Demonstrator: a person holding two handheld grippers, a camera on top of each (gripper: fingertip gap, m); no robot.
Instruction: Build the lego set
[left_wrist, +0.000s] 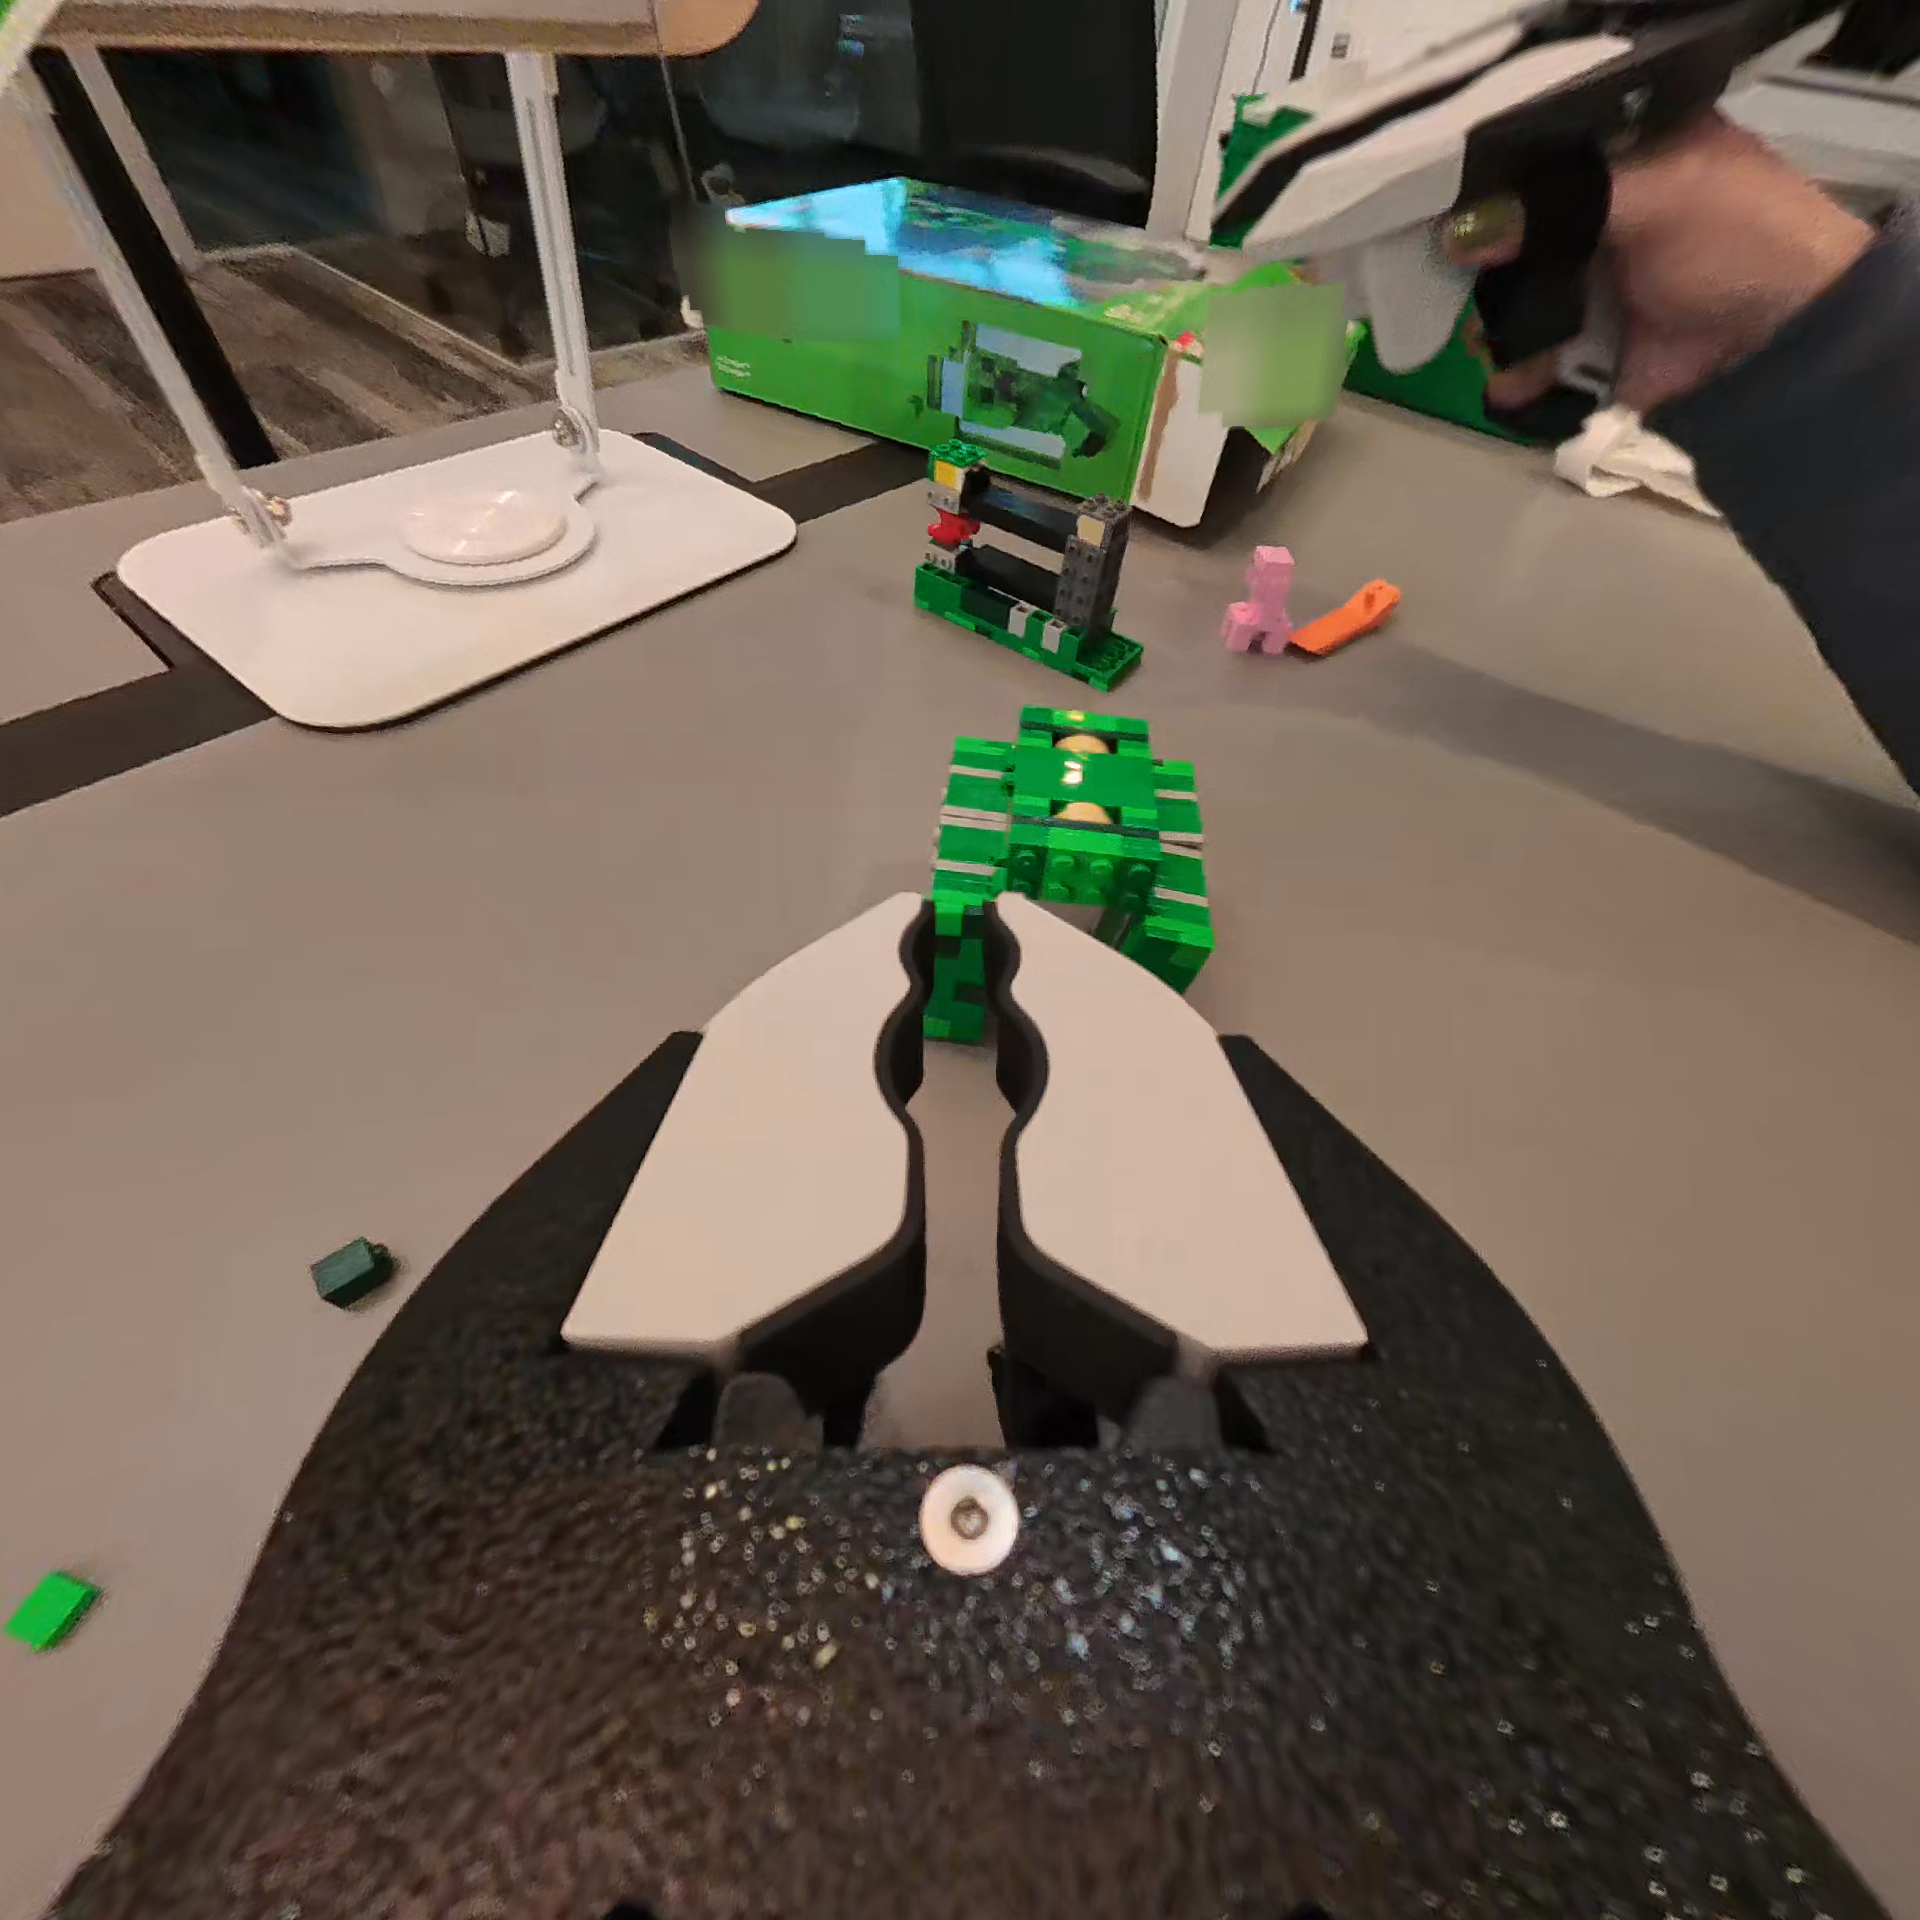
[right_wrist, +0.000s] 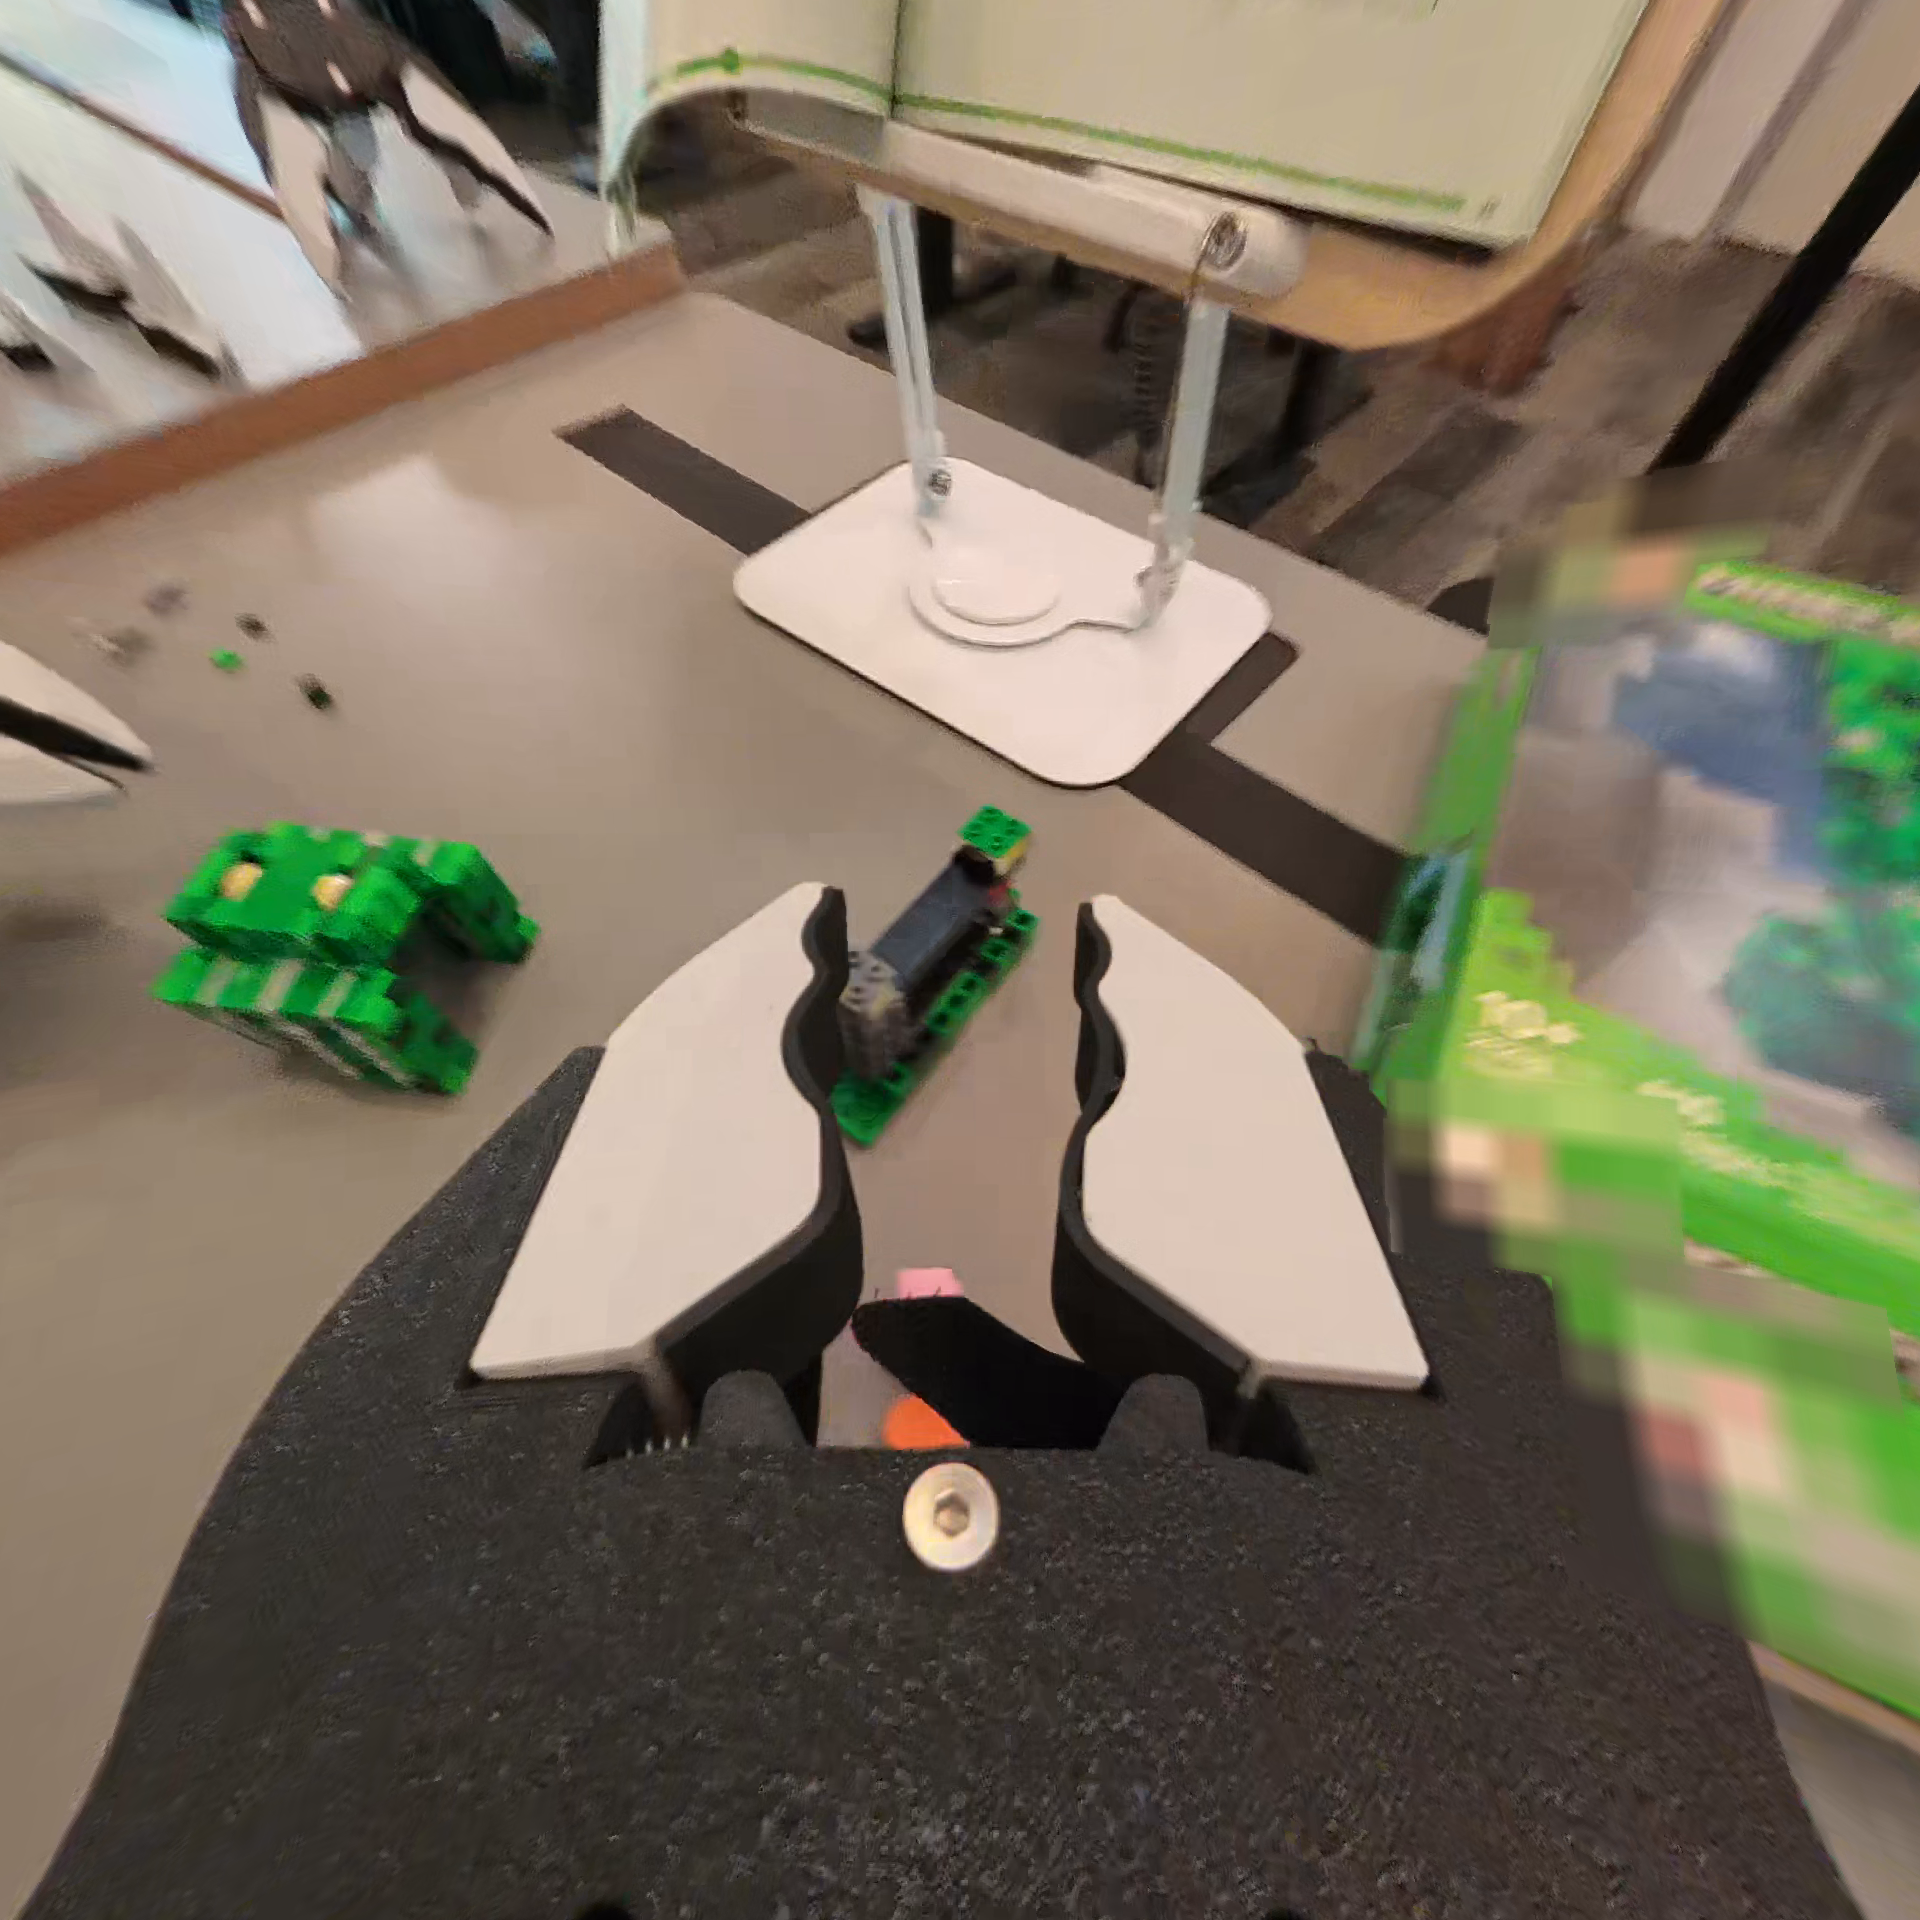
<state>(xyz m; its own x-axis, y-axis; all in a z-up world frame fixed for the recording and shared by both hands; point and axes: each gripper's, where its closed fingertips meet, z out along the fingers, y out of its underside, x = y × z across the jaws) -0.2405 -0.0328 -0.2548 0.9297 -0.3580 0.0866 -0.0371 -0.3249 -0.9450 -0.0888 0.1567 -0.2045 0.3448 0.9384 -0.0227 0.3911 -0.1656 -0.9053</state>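
A green brick creature lies on the grey table just beyond my left gripper. Its jaws stand a narrow gap apart with nothing held, and one green leg shows through the gap. The creature also shows in the right wrist view, with my left gripper's tip to its left, apart from it. A black and green frame build stands farther back. My right gripper is open and empty, hovering over that frame. In the left wrist view a hand holds the right gripper high at the upper right.
The green set box lies at the back, close on the right in the right wrist view. A white stand holds a booklet. A pink pig, an orange tool and loose bricks lie about. The left gripper's tips are roughly 25 cm from the right gripper's. The right gripper is farther from the green brick creature, some 20 cm, than the left, some 4 cm.
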